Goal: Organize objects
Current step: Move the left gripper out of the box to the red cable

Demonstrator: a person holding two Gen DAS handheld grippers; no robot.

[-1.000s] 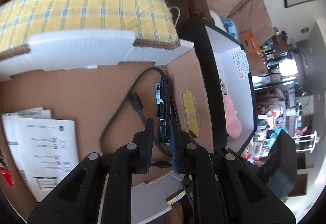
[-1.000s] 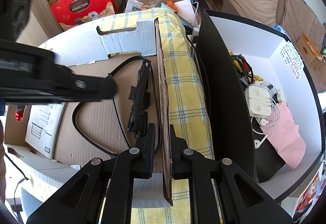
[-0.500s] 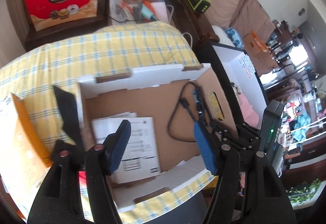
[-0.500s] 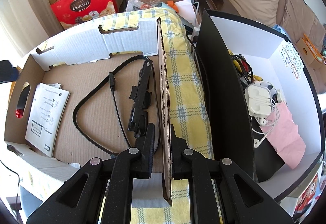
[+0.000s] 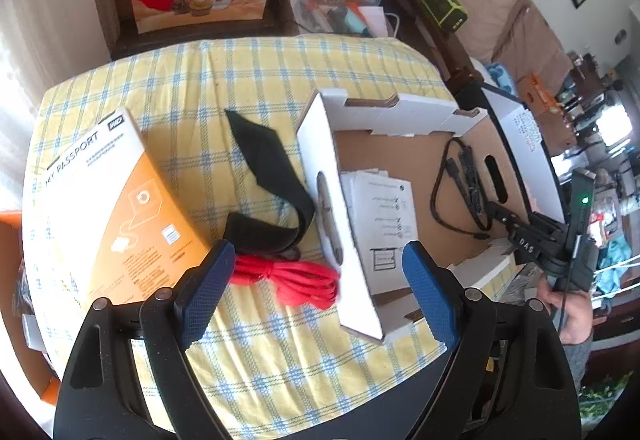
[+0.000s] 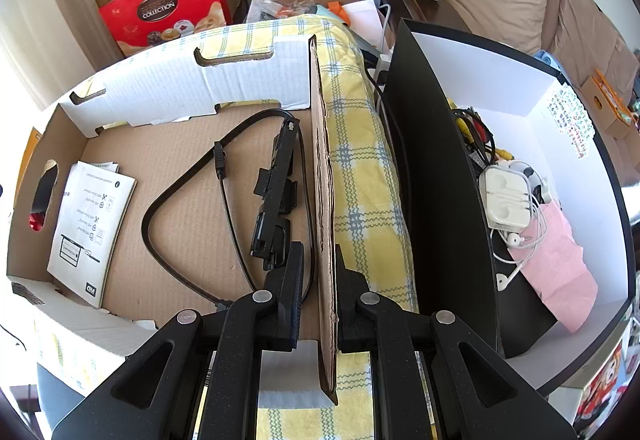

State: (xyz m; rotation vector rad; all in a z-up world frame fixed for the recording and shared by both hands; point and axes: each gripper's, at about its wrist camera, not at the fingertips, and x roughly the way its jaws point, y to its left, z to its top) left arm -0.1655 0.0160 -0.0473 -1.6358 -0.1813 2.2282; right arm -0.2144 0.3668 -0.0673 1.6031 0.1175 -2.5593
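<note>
over the yellow checked tabletop (image 5: 256, 88), left wrist view: left gripper (image 5: 316, 292) spread wide, holding nothing, hovering above the red cable bundle (image 5: 296, 280). bundle lies just outside the cardboard box (image 5: 320, 168), touching its white left wall, with a black strap (image 5: 268, 176) curled against it on the far side and an orange-and-white wd package (image 5: 116, 208) to the left. cable looks light, soft and springy; the tied middle seems the surest place to pinch, since loose loops may slip out. the box wall stands close on the right and could catch the right-hand finger on the way down. inside the box: paper leaflet (image 5: 380, 208) and black cable with adapter (image 5: 464, 184).

right wrist view: right gripper (image 6: 318, 296) closed on the box's right wall (image 6: 322, 176), pinching the thin cardboard edge. cardboard is light, bendable, so it may flex under a pull. leaflet (image 6: 90, 224) and black cable (image 6: 224, 176) rest on the box floor. just beside, a black-and-white bin (image 6: 436, 168) holds earphones (image 6: 508, 200), a pink item and wires.
</note>
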